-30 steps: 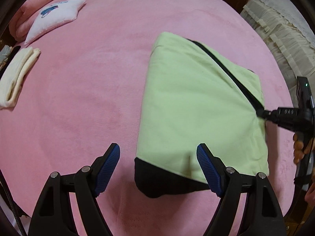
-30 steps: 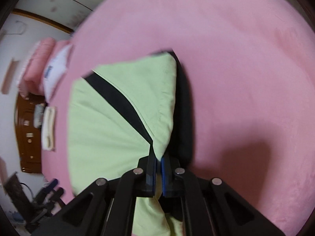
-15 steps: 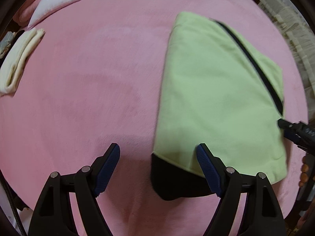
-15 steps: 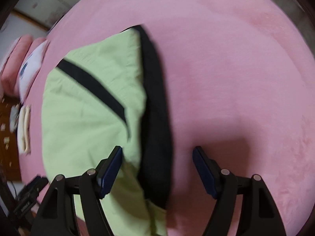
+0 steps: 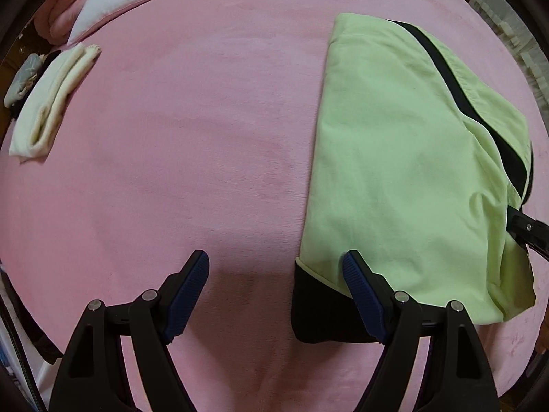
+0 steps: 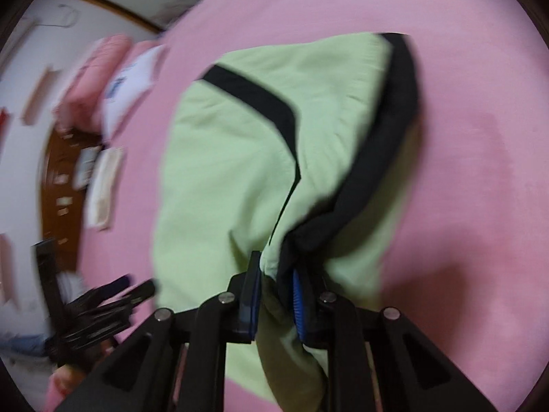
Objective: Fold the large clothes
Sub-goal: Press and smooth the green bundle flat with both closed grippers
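A light green garment with black trim (image 5: pixel 405 158) lies folded on the pink bedspread (image 5: pixel 192 158), right of centre in the left wrist view. My left gripper (image 5: pixel 276 288) is open and empty, its right finger over the garment's black near corner. My right gripper (image 6: pixel 274 295) is shut on the garment's (image 6: pixel 233 158) near edge, green and black cloth bunched between its blue pads and lifted off the bed. The right gripper's tip also shows at the garment's right edge (image 5: pixel 525 228).
A folded cream towel (image 5: pixel 51 99) lies at the far left. A white printed pillow (image 5: pixel 120 3) and pink rolled bedding (image 5: pixel 65 10) sit at the head of the bed. A wooden cabinet (image 6: pixel 58 185) stands beyond the bed.
My right gripper opened half a second ago and has now shut again on the garment's edge, lifting it. My left gripper shifted left, so the garment sits further right in its view.
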Demonstrator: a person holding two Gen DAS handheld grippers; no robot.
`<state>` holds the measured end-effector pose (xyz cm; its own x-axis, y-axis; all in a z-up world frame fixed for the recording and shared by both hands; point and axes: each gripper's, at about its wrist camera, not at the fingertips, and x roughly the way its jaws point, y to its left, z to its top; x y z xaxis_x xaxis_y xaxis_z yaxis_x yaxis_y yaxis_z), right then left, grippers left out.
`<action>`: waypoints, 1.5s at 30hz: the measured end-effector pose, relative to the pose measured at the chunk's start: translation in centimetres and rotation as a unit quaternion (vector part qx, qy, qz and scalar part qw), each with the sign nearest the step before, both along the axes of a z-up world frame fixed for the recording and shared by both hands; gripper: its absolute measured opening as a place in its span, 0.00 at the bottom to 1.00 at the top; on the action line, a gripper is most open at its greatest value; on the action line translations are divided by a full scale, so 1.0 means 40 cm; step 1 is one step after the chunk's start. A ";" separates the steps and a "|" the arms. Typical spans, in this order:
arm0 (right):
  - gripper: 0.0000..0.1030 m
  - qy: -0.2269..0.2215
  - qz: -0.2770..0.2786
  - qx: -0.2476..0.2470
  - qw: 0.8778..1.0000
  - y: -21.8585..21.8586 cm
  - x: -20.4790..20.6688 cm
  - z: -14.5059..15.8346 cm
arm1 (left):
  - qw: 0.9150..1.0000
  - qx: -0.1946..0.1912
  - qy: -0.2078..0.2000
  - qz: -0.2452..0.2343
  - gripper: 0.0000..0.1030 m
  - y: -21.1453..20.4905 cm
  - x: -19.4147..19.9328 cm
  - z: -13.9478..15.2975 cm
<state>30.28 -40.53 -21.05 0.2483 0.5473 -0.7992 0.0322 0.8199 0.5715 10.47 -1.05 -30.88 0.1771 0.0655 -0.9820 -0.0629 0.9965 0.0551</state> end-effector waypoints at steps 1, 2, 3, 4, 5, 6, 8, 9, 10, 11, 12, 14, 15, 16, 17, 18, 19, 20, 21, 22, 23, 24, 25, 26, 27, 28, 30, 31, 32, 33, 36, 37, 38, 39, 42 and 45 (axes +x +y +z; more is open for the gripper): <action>0.15 -0.006 0.010 -0.016 1.000 -0.001 0.001 0.004 | 1.000 -0.004 0.002 0.001 0.76 0.002 0.001 0.000; 0.15 -0.006 0.011 -0.027 1.000 -0.003 0.002 -0.001 | 1.000 -0.006 0.003 0.001 0.76 0.002 -0.002 0.002; 0.15 0.003 0.001 -0.040 0.999 -0.019 0.006 -0.008 | 1.000 -0.007 0.004 0.000 0.76 -0.008 -0.004 0.007; 0.15 0.019 -0.016 -0.054 0.998 -0.032 0.009 -0.017 | 1.000 -0.006 0.004 -0.005 0.76 -0.013 -0.004 0.009; 0.15 0.039 -0.035 -0.072 0.996 -0.062 0.009 -0.033 | 1.000 -0.006 0.004 -0.009 0.76 -0.007 -0.005 0.015; 0.19 0.059 -0.052 -0.084 0.993 -0.098 0.001 -0.047 | 1.000 -0.006 0.003 -0.013 0.76 -0.006 -0.003 0.019; 0.24 0.076 -0.059 -0.086 0.992 -0.145 -0.019 -0.059 | 1.000 -0.003 0.002 -0.025 0.76 -0.017 -0.008 0.031; 0.29 0.074 -0.054 -0.105 0.990 -0.151 -0.028 -0.053 | 0.999 -0.003 -0.001 -0.032 0.76 -0.024 -0.008 0.040; 0.36 0.060 -0.051 -0.134 0.988 -0.154 -0.041 -0.036 | 0.999 -0.005 -0.008 -0.043 0.76 -0.035 -0.009 0.055; 0.37 0.048 -0.052 -0.149 0.986 -0.159 -0.063 -0.024 | 0.999 -0.008 -0.013 -0.052 0.74 -0.045 -0.011 0.066; 0.37 0.026 -0.058 -0.176 0.982 -0.152 -0.077 0.007 | 0.998 -0.011 -0.021 -0.062 0.73 -0.057 -0.014 0.079; 0.37 -0.018 -0.066 -0.207 0.976 -0.126 -0.095 0.056 | 0.995 -0.027 -0.034 -0.085 0.67 -0.081 -0.013 0.099; 0.37 -0.055 -0.065 -0.194 0.977 -0.107 -0.108 0.086 | 0.993 -0.042 -0.036 -0.101 0.62 -0.094 -0.009 0.101; 0.37 -0.083 -0.060 -0.162 0.982 -0.084 -0.119 0.107 | 0.992 -0.049 -0.035 -0.110 0.45 -0.104 -0.007 0.100; 0.36 -0.095 -0.053 -0.131 0.985 -0.062 -0.125 0.113 | 0.991 -0.052 -0.031 -0.118 0.30 -0.121 -0.004 0.094; 0.35 -0.099 -0.039 -0.089 0.990 -0.036 -0.126 0.110 | 0.991 -0.052 -0.024 -0.122 0.24 -0.136 -0.002 0.083; 0.23 -0.091 -0.020 -0.052 0.994 -0.003 -0.124 0.093 | 0.990 -0.057 -0.017 -0.127 0.13 -0.144 0.003 0.067; 0.05 -0.078 -0.006 -0.036 0.996 0.029 -0.119 0.072 | 0.990 -0.063 -0.010 -0.129 0.12 -0.149 0.004 0.053; 0.01 -0.063 0.007 -0.032 0.997 0.061 -0.113 0.043 | 0.989 -0.071 0.005 -0.128 0.11 -0.154 0.005 0.028; 0.00 -0.053 0.017 -0.031 0.998 0.082 -0.111 0.022 | 0.989 -0.068 0.018 -0.128 0.11 -0.158 0.000 0.003; 0.00 -0.036 0.034 -0.030 0.998 0.106 -0.113 -0.009 | 0.989 -0.061 0.024 -0.133 0.11 -0.157 -0.003 -0.015; 0.00 -0.014 0.051 -0.036 0.998 0.135 -0.112 -0.043 | 0.988 -0.052 0.028 -0.144 0.11 -0.160 -0.014 -0.034; 0.00 0.012 0.068 -0.052 0.996 0.160 -0.118 -0.077 | 0.987 -0.049 0.029 -0.153 0.11 -0.160 -0.027 -0.048; 0.00 0.022 0.078 -0.069 0.994 0.195 -0.125 -0.093 | 0.986 -0.050 0.029 -0.155 0.11 -0.158 -0.037 -0.053; 0.00 0.023 0.082 -0.083 0.993 0.196 -0.139 -0.103 | 0.986 -0.050 0.029 -0.155 0.11 -0.156 -0.048 -0.055; 0.00 0.019 0.080 -0.095 0.992 0.183 -0.155 -0.102 | 0.986 -0.048 0.029 -0.157 0.10 -0.154 -0.053 -0.055; 0.00 0.026 0.058 -0.129 0.990 0.140 -0.188 -0.104 | 0.986 -0.043 0.029 -0.160 0.09 -0.157 -0.056 -0.054; 0.00 0.030 0.044 -0.143 0.988 0.115 -0.198 -0.099 | 0.986 -0.040 0.030 -0.158 0.09 -0.160 -0.055 -0.053; 0.00 0.035 0.031 -0.153 0.987 0.094 -0.209 -0.088 | 0.987 -0.032 0.030 -0.154 0.09 -0.165 -0.055 -0.048; 0.00 0.038 0.022 -0.154 0.987 0.085 -0.212 -0.081 | 0.987 -0.021 0.023 -0.155 0.09 -0.173 -0.057 -0.038; 0.00 -0.012 0.029 -0.185 0.982 0.109 -0.226 -0.029 | 0.985 0.005 -0.029 -0.172 0.09 -0.193 -0.070 0.009; 0.00 -0.045 0.033 -0.183 0.982 0.120 -0.227 -0.006 | 0.984 -0.001 -0.046 -0.171 0.09 -0.192 -0.070 0.025; 0.00 -0.078 0.033 -0.162 0.983 0.125 -0.225 0.014 | 0.985 -0.009 -0.053 -0.164 0.09 -0.186 -0.065 0.033; 0.00 -0.095 0.030 -0.132 0.986 0.128 -0.215 0.019 | 0.987 -0.023 -0.053 -0.149 0.09 -0.178 -0.050 0.035; 0.00 -0.085 0.014 -0.042 0.995 0.159 -0.139 -0.022 | 0.992 -0.057 -0.045 -0.102 0.09 -0.150 0.015 0.012; 0.00 -0.093 0.003 -0.011 0.996 0.197 -0.072 -0.086 | 0.992 -0.071 -0.065 -0.084 0.09 -0.139 0.078 0.005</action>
